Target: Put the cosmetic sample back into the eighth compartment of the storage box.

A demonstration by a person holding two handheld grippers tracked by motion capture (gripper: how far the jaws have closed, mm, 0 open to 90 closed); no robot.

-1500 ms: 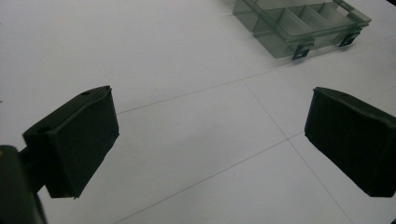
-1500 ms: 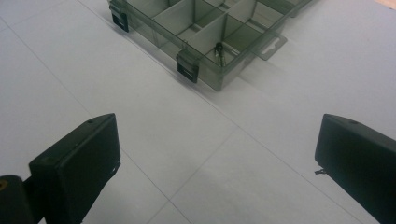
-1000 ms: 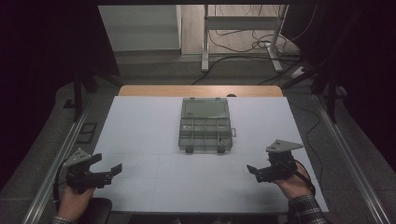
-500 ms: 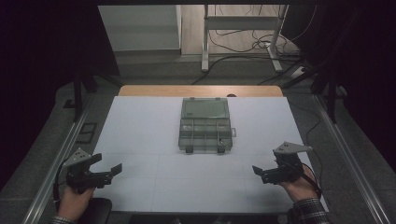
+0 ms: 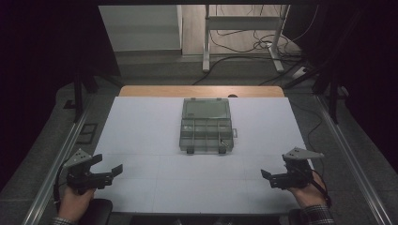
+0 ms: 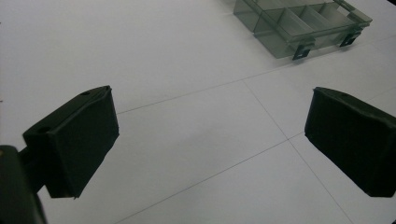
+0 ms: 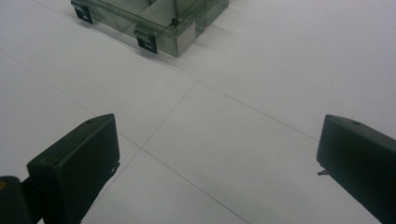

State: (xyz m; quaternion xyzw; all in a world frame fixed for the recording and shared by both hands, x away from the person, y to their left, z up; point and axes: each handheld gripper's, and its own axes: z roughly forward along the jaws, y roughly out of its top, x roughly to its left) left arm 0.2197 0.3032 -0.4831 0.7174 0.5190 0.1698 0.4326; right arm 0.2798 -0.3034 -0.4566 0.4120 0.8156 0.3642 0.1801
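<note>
Two grippers at near table corners, high view: left gripper (image 5: 107,169) and right gripper (image 5: 272,177), jaws apart, empty; compartment box (image 5: 206,124) mid-table, well apart from both. Left gripper view: box (image 6: 302,24) upper right. Right gripper view: box (image 7: 154,21) upper left.

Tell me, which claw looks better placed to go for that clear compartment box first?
Probably the right claw: in the high view it sits somewhat closer to the box, whose latches show near in its own view. The left claw is farther off. Both are open and empty, so the edge is slight.
</note>
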